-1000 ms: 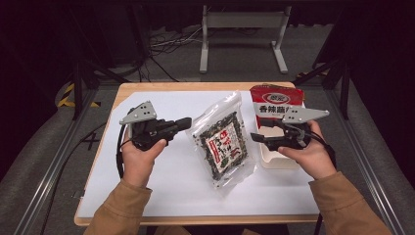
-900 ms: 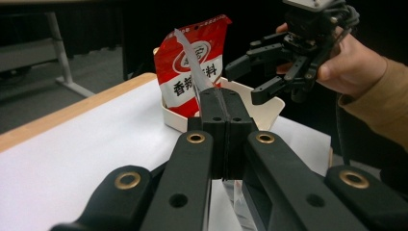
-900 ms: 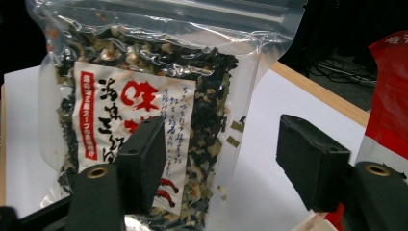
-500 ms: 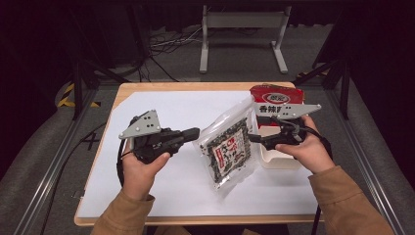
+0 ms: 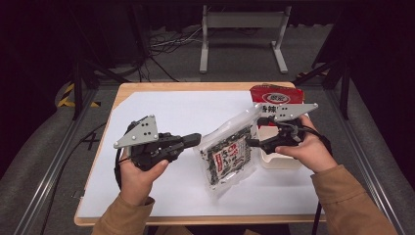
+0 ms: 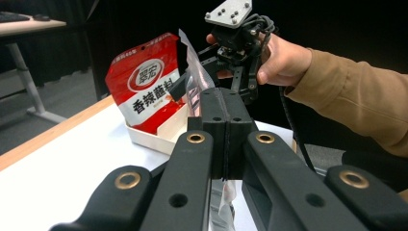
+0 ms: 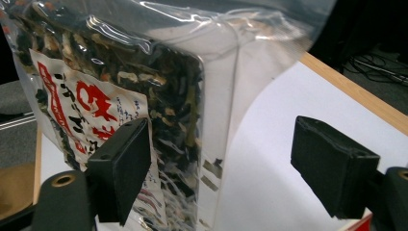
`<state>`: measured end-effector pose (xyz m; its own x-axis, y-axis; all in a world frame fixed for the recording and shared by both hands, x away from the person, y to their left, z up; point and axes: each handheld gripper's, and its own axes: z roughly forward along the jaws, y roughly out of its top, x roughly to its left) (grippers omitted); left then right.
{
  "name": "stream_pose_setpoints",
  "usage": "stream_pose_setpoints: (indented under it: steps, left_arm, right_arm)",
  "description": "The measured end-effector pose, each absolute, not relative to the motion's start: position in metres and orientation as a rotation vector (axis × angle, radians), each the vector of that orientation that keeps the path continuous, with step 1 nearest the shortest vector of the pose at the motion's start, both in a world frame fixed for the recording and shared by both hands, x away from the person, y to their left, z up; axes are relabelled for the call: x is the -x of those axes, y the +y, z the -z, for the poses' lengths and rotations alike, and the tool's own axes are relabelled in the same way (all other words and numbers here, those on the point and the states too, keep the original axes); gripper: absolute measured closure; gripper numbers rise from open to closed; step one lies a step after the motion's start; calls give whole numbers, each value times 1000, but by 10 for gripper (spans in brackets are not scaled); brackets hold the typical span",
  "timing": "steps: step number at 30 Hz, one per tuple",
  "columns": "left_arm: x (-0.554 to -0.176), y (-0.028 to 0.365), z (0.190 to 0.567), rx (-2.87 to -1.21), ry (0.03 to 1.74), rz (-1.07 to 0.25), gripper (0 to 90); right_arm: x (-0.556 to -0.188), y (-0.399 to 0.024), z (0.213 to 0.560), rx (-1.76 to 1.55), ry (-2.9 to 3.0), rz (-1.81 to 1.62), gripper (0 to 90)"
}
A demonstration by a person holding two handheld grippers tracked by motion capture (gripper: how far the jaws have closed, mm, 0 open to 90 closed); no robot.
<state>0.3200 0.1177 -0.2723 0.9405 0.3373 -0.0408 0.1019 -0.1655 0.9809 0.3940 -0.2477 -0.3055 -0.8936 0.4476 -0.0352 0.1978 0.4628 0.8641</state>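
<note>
A clear bag of dark dried seaweed (image 5: 227,156) with a red-and-white label stands tilted on the white sheet. My left gripper (image 5: 195,139) is at its left corner. In the left gripper view the jaws (image 6: 223,125) are pressed together, shut on the bag's film edge (image 6: 192,79), which shows above and below them. My right gripper (image 5: 249,143) is at the bag's right side. Its jaws (image 7: 223,159) have just been opening and stand wide apart. The bag (image 7: 120,72) is between them, resting against the left pad only.
A red pouch (image 5: 274,94) with white lettering stands in a white tray (image 5: 279,161) behind the right hand, also seen in the left gripper view (image 6: 144,86). White paper (image 5: 161,107) covers the wooden table. Floor, cables and a metal stand lie beyond.
The bag has risen from lying flat to standing tilted. My left gripper moved right and nearer, staying at the bag's left corner. The right gripper has hardly moved.
</note>
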Motion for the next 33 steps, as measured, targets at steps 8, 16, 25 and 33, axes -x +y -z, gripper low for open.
stream_pose_setpoints:
  steps: [8, 16, 25, 33]
  left_arm:
    - [-319, 116, 272, -1735, 318, -213, 900]
    - [-316, 123, 270, -1726, 318, -237, 900]
    - [-318, 127, 273, -1713, 351, -229, 900]
    - [-321, 143, 274, -1664, 401, -252, 883]
  right_arm:
    - [-384, -239, 297, -440, 2489, -1441, 238]
    - [-377, -235, 293, -418, 2526, -1416, 349]
    - [-369, -239, 284, -330, 2592, -1373, 608]
    - [-354, -239, 278, -204, 2670, -1423, 772]
